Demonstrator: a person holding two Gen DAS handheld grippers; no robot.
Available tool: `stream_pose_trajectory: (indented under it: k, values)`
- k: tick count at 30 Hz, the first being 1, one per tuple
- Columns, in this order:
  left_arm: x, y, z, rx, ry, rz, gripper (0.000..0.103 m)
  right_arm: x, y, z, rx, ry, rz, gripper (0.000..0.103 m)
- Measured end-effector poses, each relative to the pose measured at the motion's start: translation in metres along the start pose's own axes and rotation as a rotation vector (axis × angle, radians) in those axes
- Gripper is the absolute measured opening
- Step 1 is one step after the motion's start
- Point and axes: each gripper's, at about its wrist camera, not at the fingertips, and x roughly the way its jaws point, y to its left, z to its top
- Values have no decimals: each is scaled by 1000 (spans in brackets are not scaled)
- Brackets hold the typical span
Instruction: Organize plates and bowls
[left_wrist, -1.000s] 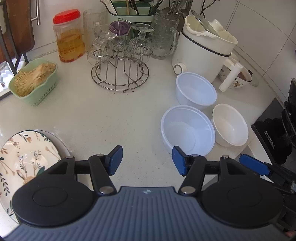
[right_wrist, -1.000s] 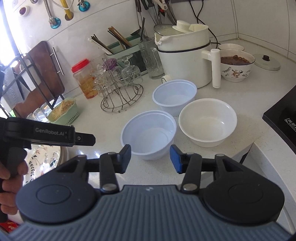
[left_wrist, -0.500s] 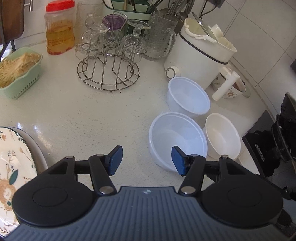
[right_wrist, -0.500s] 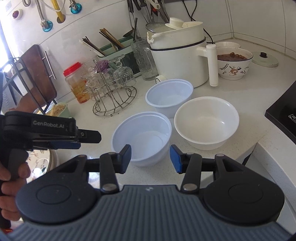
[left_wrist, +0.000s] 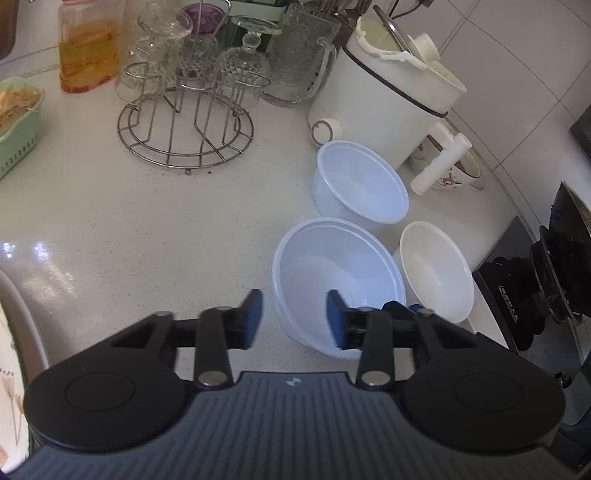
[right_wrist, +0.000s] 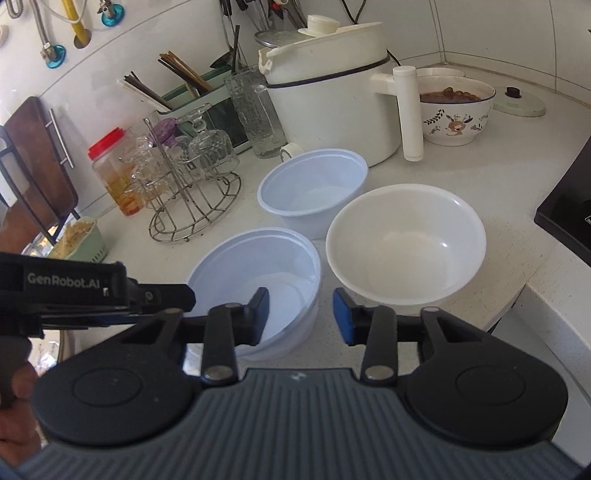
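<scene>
Three bowls stand together on the white counter: a near translucent bowl (left_wrist: 338, 273) (right_wrist: 258, 273), a far translucent bowl (left_wrist: 360, 188) (right_wrist: 314, 188) and a white bowl (left_wrist: 436, 273) (right_wrist: 406, 243). My left gripper (left_wrist: 294, 321) straddles the near bowl's left wall, one pad inside and one outside. Its jaws are closing, and the pads stand off the wall. My right gripper (right_wrist: 301, 315) straddles the same bowl's right wall and is closing too, also without touching it. A floral plate (left_wrist: 11, 369) shows at the left edge.
A white cooker pot (left_wrist: 388, 103) (right_wrist: 328, 88) stands behind the bowls, with its handle over a floral bowl of food (right_wrist: 458, 110). A wire glass rack (left_wrist: 184, 122), a red-lidded jar (right_wrist: 110, 173) and a green basket (left_wrist: 14, 136) lie left. A black cooktop (right_wrist: 569, 218) borders the right.
Both grippers have come down and forward onto the near translucent bowl. Their jaws have narrowed and now stand over opposite sides of its rim.
</scene>
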Motion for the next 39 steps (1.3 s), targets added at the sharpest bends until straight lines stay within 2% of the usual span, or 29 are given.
stream_pose_trajectory:
  k: [1,3,7,15,20,24,26,28,29,30,31,35,39]
  values:
    - [2,0,0,2,5,-4,24,1,0,-1,3,2,-2,25]
    - [3,0,1,17,3,-15,18,1,-2,-2,16,2,6,23]
    - [3,-1,0,40,-7,-10,13,3,-2,-3,19,-11,3,22]
    - [-10,-2,1,39,7,-36,10,-2,14,-2,21,2,68,16]
    - [-24,-5,1,46,9,-15,10,-4,29,2,4,25,90,16]
    - [-40,4,2,35,-11,31,10,-4,30,5,22,45,97,16]
    - [-48,10,4,37,-26,77,13,-2,31,7,18,52,95,16]
    - [-54,17,7,37,-20,128,31,-1,31,10,17,65,85,16]
    - [-57,21,7,27,-25,137,37,-1,31,12,20,72,80,16]
    - [-61,25,8,12,-30,143,49,-1,30,14,24,77,78,16]
    - [-63,29,9,-1,-32,152,53,-3,29,17,26,79,76,17]
    - [-59,41,10,-57,-11,162,53,-5,25,23,21,92,128,18]
    - [-45,40,9,-90,12,156,52,-1,24,25,-1,126,99,18]
